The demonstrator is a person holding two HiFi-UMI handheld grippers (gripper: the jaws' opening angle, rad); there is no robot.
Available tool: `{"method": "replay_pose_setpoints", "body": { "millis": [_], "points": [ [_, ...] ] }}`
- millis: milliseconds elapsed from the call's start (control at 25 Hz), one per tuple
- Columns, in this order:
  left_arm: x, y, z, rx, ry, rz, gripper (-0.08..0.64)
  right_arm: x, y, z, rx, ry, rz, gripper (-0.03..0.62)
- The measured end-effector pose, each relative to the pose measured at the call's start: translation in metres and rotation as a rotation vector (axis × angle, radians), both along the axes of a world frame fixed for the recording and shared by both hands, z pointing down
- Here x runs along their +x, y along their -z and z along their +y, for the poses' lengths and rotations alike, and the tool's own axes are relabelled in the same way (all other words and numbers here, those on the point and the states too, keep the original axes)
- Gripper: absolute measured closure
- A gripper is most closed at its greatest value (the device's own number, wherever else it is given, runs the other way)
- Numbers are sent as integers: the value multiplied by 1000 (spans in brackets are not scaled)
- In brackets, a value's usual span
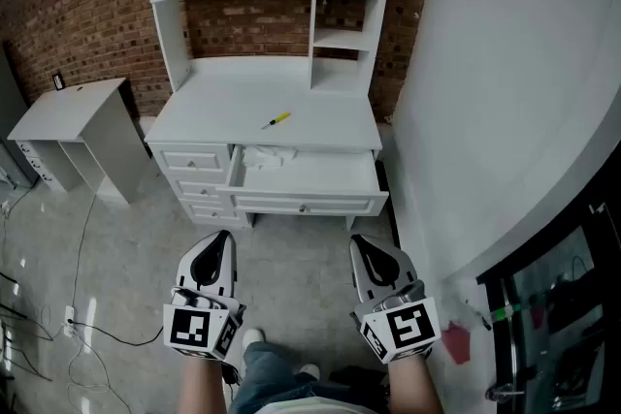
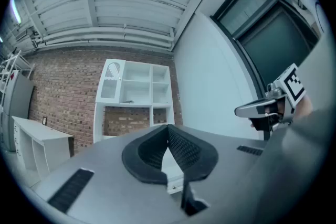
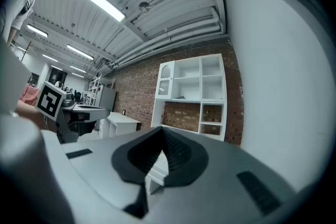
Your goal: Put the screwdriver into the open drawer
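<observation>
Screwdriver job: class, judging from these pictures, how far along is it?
Done: the drawer stands open. In hand: nothing; the left claw and right claw are shut, empty, short of the desk. Left: grasping the yellow screwdriver lying on the desk and putting it in the drawer.

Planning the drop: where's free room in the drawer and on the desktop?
Drawer: bare from the white wad in its back-left corner across to the right wall. Desktop: bare either side of the screwdriver. Only that corner is crowded.

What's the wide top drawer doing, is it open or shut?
Open. The drawer sticks out from the desk front, and you can see inside it, where a crumpled white thing lies.
</observation>
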State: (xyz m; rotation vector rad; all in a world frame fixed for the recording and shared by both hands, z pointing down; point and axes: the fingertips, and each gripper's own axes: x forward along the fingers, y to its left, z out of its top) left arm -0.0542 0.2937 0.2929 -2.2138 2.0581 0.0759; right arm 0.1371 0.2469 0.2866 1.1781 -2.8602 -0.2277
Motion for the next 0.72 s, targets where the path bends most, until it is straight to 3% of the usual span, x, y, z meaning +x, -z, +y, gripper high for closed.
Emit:
{"method": "replay_pose_setpoints", "body": {
  "millis": [440,720],
  "points": [
    [17,-5,-18,-6,-20,-10,546,15,-8,-16,-8,0,-6,583],
    [4,-15,-60,-27,-46,16,546,9,-18,-53,-26,-30,-9,581]
  ]
}}
